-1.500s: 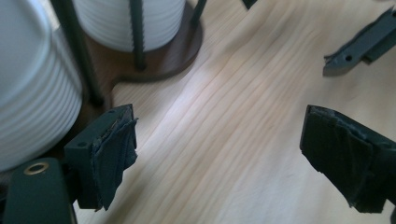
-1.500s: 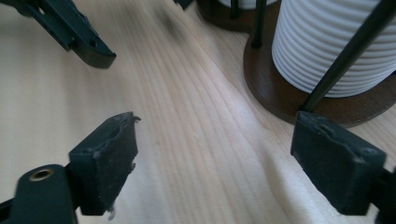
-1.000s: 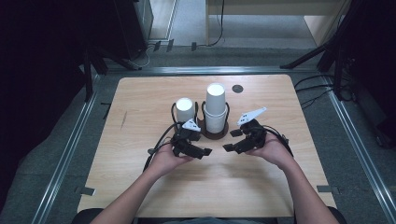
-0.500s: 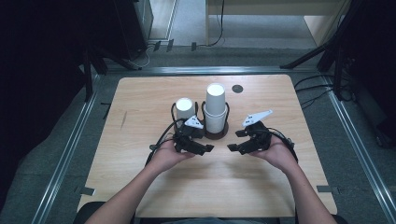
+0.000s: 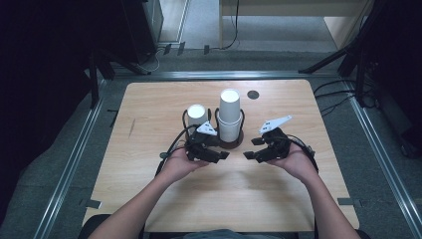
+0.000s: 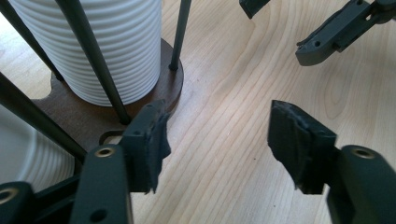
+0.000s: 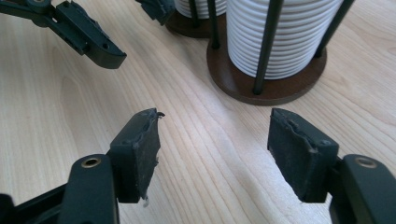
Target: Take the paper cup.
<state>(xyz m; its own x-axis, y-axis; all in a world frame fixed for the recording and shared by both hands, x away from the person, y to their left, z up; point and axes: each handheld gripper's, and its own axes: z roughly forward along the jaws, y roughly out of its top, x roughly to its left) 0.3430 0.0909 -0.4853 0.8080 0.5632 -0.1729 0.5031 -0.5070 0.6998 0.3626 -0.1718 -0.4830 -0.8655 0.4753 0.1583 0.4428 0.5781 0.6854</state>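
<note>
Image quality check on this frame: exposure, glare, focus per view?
High view: table evenly lit, surroundings almost black, the cup stacks near white with little ridge detail. Left gripper view: sharp on the ribbed cups, its own jaw bodies at the bottom edge soft. Right gripper view: bright sheen across the wood, pads crisp.

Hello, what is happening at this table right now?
A person holds a hand-held gripper in each hand over a wooden table. The left hand-held gripper and the right hand-held gripper point at each other, just in front of two stacks of white ribbed cups in a dark holder. Both have been closing, yet their jaws stand apart with nothing between them. No cup is touched yet.
</note>
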